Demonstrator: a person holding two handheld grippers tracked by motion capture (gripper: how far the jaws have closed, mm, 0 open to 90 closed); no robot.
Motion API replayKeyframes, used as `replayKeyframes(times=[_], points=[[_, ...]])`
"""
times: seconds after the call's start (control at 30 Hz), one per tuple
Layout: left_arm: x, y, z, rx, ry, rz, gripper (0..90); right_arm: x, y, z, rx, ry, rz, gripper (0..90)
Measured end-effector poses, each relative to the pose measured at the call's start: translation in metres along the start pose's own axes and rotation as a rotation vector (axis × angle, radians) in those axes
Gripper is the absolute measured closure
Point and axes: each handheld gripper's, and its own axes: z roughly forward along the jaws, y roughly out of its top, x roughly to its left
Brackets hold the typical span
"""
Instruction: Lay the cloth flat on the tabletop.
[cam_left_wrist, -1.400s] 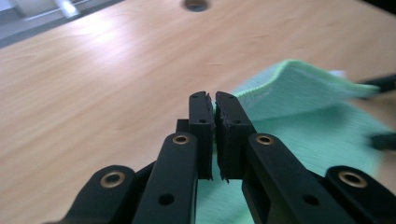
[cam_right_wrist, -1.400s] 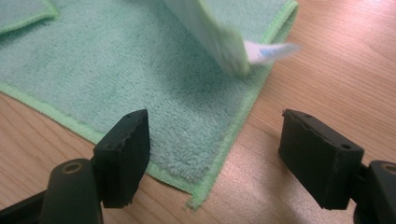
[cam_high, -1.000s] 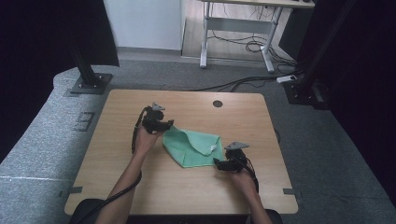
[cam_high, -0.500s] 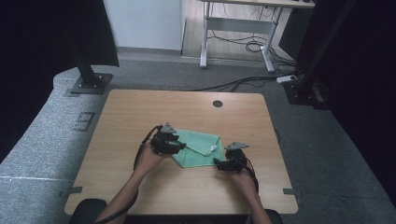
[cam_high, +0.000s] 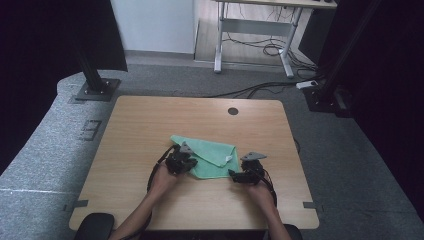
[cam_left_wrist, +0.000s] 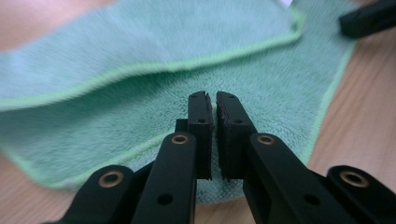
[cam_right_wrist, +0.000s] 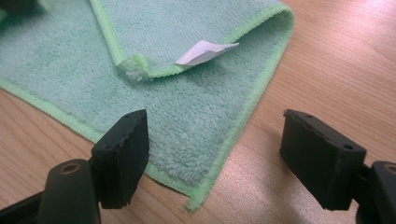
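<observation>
A green cloth (cam_high: 212, 157) lies on the wooden table (cam_high: 150, 120), folded so an upper layer covers part of a lower one, with a white label (cam_right_wrist: 205, 52) at the fold's corner. My left gripper (cam_high: 189, 163) rests on the cloth's near-left edge. Its jaws have just been closing and now stand together (cam_left_wrist: 213, 100) with a pinch of the green cloth (cam_left_wrist: 140, 51) between the pads. My right gripper (cam_high: 231, 173) sits at the cloth's near-right corner. In the right gripper view it (cam_right_wrist: 215, 123) is open, and the cloth's corner (cam_right_wrist: 196, 126) lies between its jaws, untouched.
A round cable hole (cam_high: 233, 111) sits near the table's far edge. Bare wood surrounds the cloth. Grey carpet, black stand bases (cam_high: 95, 90) and a desk frame with cables (cam_high: 255, 45) lie beyond the table.
My left gripper moved from the cloth's far-left side toward me and down onto its near-left edge, and its jaws came together. The cloth's left part now lies flatter. The right gripper stayed put.
</observation>
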Motion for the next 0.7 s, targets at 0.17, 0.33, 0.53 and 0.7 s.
replayKeyframes(times=[0.17,0.33,0.53,0.7], points=[[-0.002,-0.005,-0.029,-0.038,0.022,0.0,84.1,0.0,0.0,0.0,0.0,0.0,0.0,23.3],[-0.006,-0.029,-0.044,-0.035,0.017,-0.032,81.6,0.001,0.0,0.001,0.002,0.0,-0.003,20.8],[-0.007,-0.067,-0.042,0.01,0.008,-0.079,78.2,0.002,0.0,0.001,0.001,-0.002,-0.001,20.8],[0.0,-0.077,-0.051,-0.021,0.024,-0.124,66.4,0.002,0.0,0.001,0.0,-0.003,0.001,20.7]])
